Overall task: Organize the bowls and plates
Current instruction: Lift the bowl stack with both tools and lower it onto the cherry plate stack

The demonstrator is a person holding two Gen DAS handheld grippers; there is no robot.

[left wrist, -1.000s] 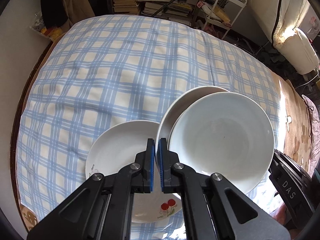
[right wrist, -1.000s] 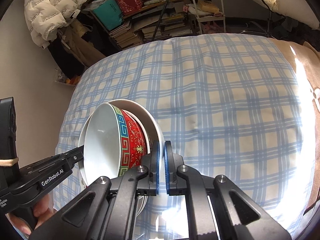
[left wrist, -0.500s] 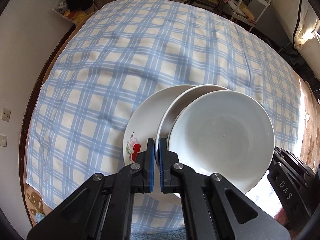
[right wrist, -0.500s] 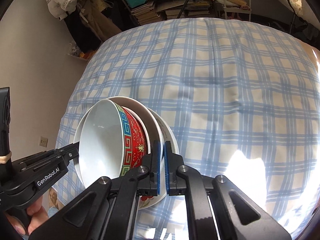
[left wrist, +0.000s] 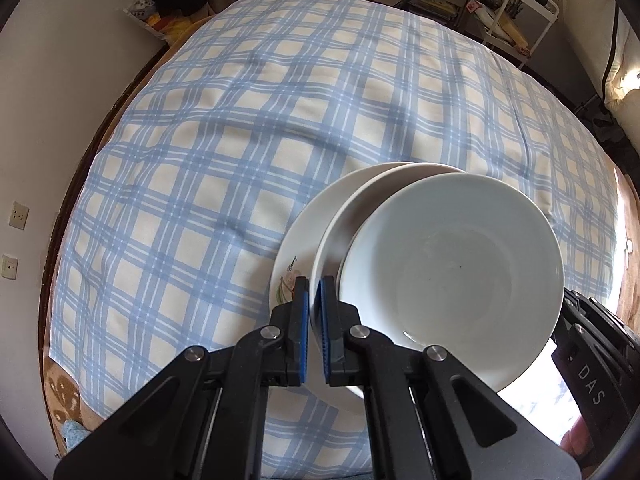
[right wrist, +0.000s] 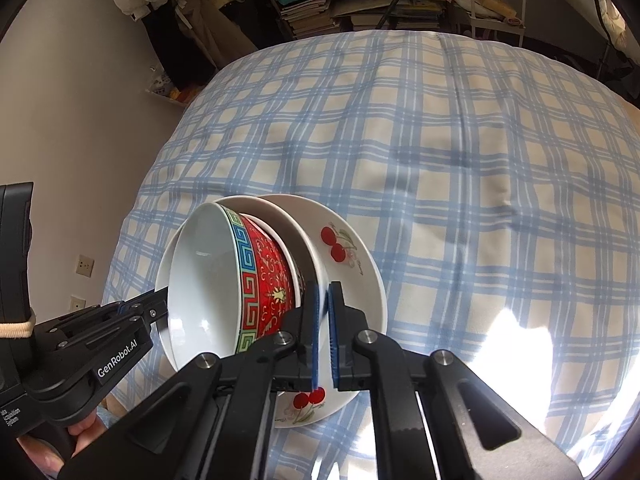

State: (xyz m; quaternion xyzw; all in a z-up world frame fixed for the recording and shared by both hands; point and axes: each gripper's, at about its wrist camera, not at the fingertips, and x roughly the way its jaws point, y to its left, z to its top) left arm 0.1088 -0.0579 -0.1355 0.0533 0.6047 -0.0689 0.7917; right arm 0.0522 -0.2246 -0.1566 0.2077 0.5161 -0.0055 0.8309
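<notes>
A plain white plate point(left wrist: 340, 216) carries a bowl point(right wrist: 268, 280) that is red and patterned outside and white inside point(left wrist: 452, 280). My left gripper point(left wrist: 312, 296) is shut on the plate's near left rim. My right gripper point(right wrist: 324, 304) is shut on the opposite rim. The plate and bowl sit tilted, directly over a larger cherry-printed plate point(right wrist: 352, 256) that lies on the blue checked tablecloth point(left wrist: 240, 140). Whether the held plate rests on the cherry plate I cannot tell. A hand point(right wrist: 80, 448) holds the left gripper's handle.
The checked cloth stretches far and left of the dishes. The table's dark rounded edge point(left wrist: 80, 160) runs close to a wall on the left. Beyond the far edge stand stacked books point(right wrist: 320, 12) and a white wire cart point(left wrist: 520, 12).
Both grippers carried the white plate and bowl sideways and down over the cherry plate, which now lies mostly hidden under them. Both grips stayed shut.
</notes>
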